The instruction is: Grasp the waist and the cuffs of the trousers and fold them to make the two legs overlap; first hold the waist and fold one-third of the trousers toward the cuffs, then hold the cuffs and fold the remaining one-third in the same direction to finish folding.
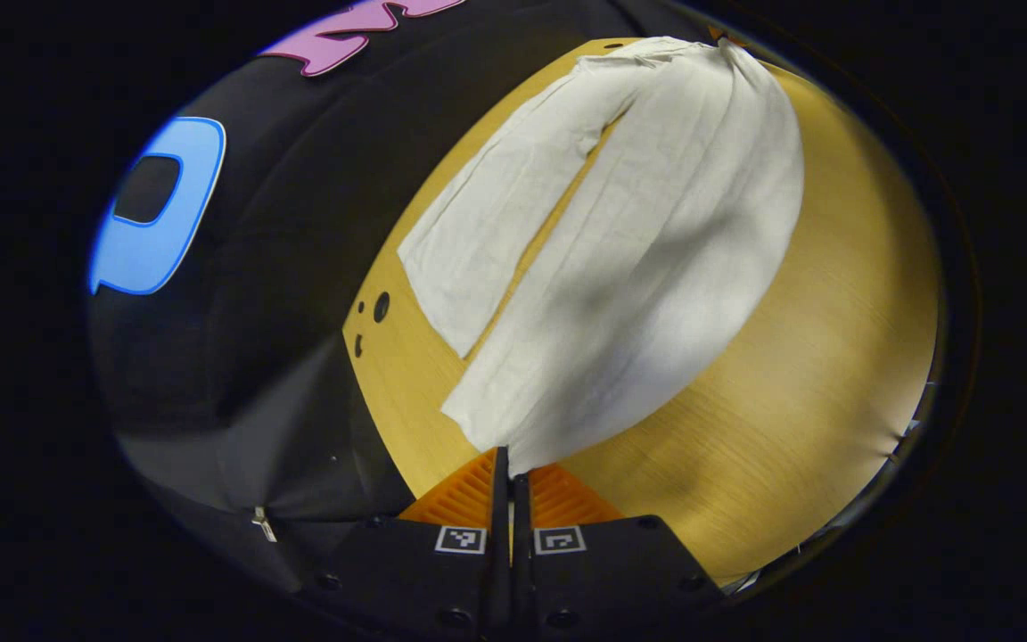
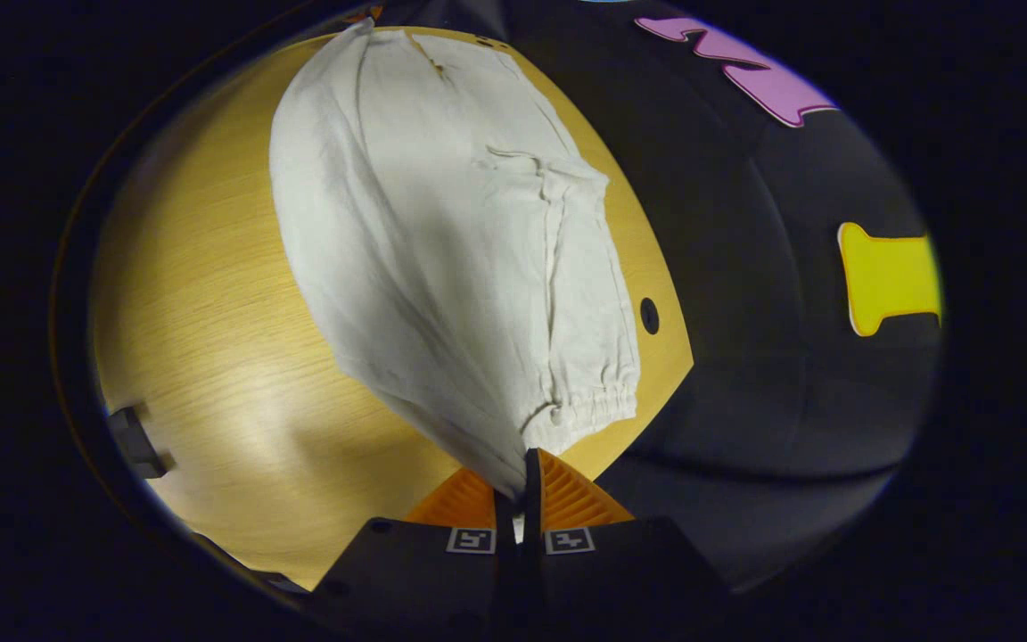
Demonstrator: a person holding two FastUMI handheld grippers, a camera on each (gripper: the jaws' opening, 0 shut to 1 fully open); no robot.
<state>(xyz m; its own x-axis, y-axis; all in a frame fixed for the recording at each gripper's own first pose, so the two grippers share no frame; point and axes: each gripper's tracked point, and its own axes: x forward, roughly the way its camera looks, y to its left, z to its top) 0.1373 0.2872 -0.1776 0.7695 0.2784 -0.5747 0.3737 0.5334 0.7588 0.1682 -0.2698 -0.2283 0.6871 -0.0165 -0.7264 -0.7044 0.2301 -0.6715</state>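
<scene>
White trousers [image 1: 638, 267] lie lengthwise on a wooden table [image 1: 817, 357]. My left gripper [image 1: 510, 464] is shut on the cuff end [image 1: 496, 419] of the nearer leg, which rises off the table towards me. The other leg [image 1: 496, 223] lies flat beside it, with a strip of table showing between them. In the right gripper view the trousers [image 2: 442, 250] stretch away from me over the table [image 2: 201, 294]. My right gripper [image 2: 521, 473] is shut on the waist edge, and the cloth is pulled up into a taut ridge. The gathered elastic waistband [image 2: 594, 401] lies just to its right.
The table's edge runs close beside the trousers, with a round hole [image 1: 381, 307] [image 2: 649, 315] near it and black cloth wall beyond. A small dark object [image 2: 135, 441] sits at the table's far left rim. Bare wood spreads on the other side of the trousers.
</scene>
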